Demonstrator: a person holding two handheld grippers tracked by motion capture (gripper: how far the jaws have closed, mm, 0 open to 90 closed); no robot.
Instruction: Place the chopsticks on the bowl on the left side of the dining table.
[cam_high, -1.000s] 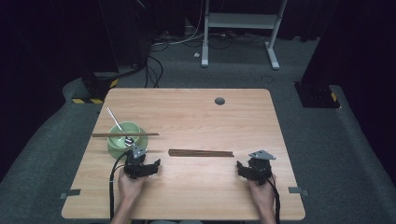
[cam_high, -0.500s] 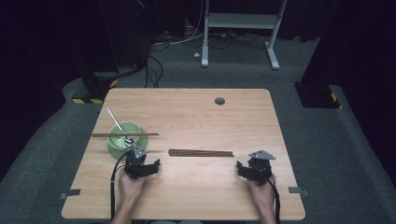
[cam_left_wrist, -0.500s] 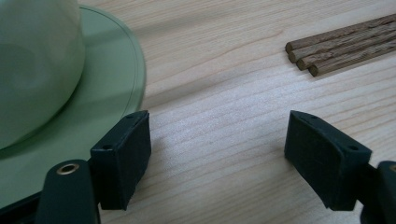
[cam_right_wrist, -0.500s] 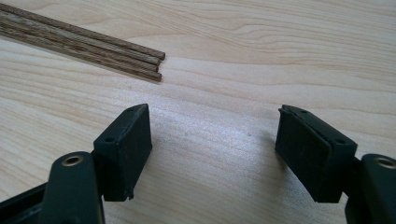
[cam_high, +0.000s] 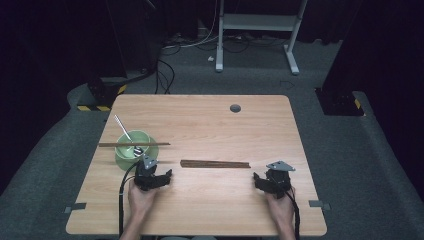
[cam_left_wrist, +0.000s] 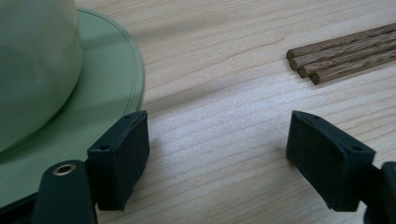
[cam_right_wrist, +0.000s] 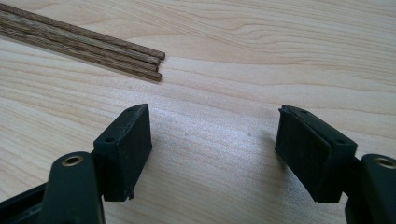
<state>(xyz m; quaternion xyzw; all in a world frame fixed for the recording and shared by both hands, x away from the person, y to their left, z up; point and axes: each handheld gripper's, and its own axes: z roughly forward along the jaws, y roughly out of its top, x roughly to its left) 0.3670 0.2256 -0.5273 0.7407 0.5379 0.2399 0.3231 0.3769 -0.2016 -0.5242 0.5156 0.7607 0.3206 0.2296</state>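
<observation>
Nearest, both grippers sit low on the wooden table (cam_high: 210, 210), one in each hand. Left gripper (cam_high: 161, 179) has its jaws spread wide, holding nothing; right gripper (cam_high: 261, 181) likewise wide apart and empty. Between and just beyond them lies the bundle of brown chopsticks (cam_high: 215, 164), flat on the table, long axis running left-right across the high view, roughly level. Its left end sits ahead and to the right of the left gripper's fingers (cam_left_wrist: 119, 156), apart from them; its right end sits ahead and to the left of the right gripper's fingers (cam_right_wrist: 123, 149), also apart. No contact either side. Beside the left gripper, touching-close at its left jaw, is the green bowl (cam_high: 125, 155) with a spoon (cam_high: 125, 134) in it and a single chopstick (cam_high: 134, 144) lying across the rim, left-right. Versus a second ago: nothing has shifted, grippers and chopsticks in same places.
</observation>
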